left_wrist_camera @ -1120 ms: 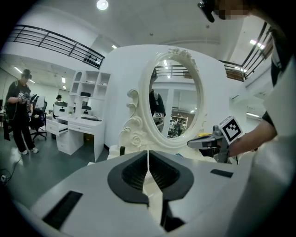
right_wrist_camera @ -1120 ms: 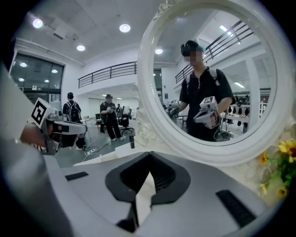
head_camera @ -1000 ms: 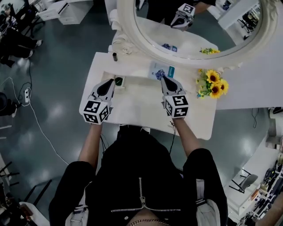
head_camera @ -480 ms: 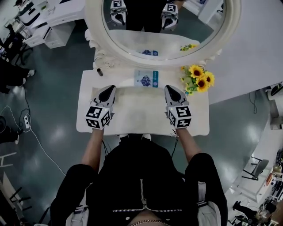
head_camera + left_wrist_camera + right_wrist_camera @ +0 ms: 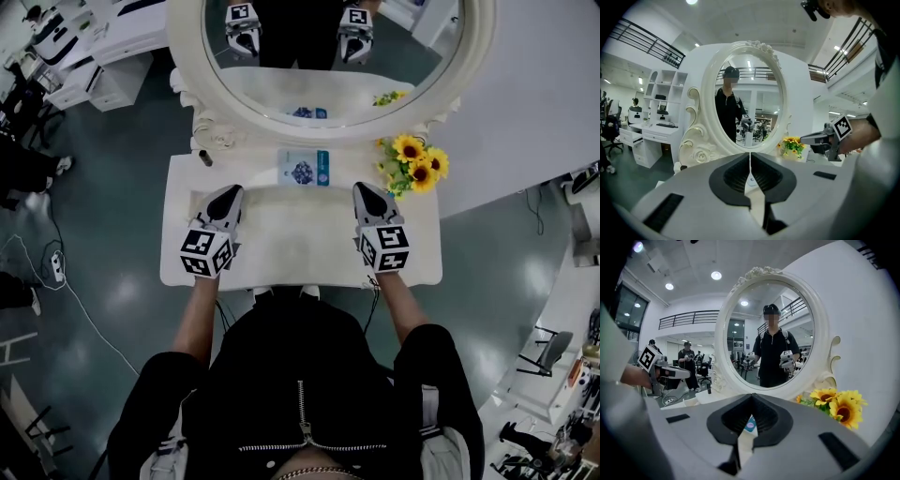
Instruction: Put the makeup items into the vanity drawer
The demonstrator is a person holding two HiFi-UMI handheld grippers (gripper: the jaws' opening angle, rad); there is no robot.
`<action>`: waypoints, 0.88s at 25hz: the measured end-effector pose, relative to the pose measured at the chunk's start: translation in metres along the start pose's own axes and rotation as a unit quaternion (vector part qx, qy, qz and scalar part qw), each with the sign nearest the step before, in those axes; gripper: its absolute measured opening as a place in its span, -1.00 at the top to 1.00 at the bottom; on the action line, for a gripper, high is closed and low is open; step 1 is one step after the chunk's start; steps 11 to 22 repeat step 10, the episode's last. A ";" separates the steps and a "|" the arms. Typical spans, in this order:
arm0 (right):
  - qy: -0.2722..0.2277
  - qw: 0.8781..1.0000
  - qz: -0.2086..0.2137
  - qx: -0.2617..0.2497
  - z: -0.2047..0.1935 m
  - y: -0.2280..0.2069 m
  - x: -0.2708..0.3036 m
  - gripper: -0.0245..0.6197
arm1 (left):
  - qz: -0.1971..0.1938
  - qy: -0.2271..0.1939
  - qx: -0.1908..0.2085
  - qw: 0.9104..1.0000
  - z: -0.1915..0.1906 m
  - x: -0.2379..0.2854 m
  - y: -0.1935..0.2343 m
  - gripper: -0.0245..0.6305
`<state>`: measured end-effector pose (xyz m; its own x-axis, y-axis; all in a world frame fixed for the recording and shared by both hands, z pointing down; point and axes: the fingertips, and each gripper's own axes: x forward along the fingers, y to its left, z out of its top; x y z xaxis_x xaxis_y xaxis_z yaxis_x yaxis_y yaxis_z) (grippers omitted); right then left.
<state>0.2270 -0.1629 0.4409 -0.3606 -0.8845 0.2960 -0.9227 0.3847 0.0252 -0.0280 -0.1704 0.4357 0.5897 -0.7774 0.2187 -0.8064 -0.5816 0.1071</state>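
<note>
Both sets of fingers are clenched on nothing: left gripper (image 5: 228,195) and right gripper (image 5: 365,191) hover over the vanity top (image 5: 291,239), jaws pressed together. Makeup packet (image 5: 303,168) lies flat at the tabletop's 12 o'clock, below the mirror (image 5: 328,56), apart from both grippers, sunflowers (image 5: 413,162) at its 3 o'clock. Its blue-and-teal print is too small to read.

We see a bunch of sunflowers (image 5: 415,167) just beside the lower right edge of the oval, white-framed mirror (image 5: 328,56). A white wall (image 5: 534,112) stands behind it. White desks (image 5: 103,37) stand on the dark green floor (image 5: 103,216) at upper left.
</note>
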 end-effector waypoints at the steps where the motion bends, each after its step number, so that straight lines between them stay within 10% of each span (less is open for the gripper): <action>1: 0.000 1.000 -0.001 0.002 0.000 -0.001 -0.001 0.91 | 0.000 0.001 0.000 1.000 -0.001 0.000 -0.001 0.85; 22: -0.004 1.000 -0.005 0.006 0.001 -0.008 -0.002 0.91 | 0.001 0.003 0.000 1.000 -0.002 0.002 -0.002 0.85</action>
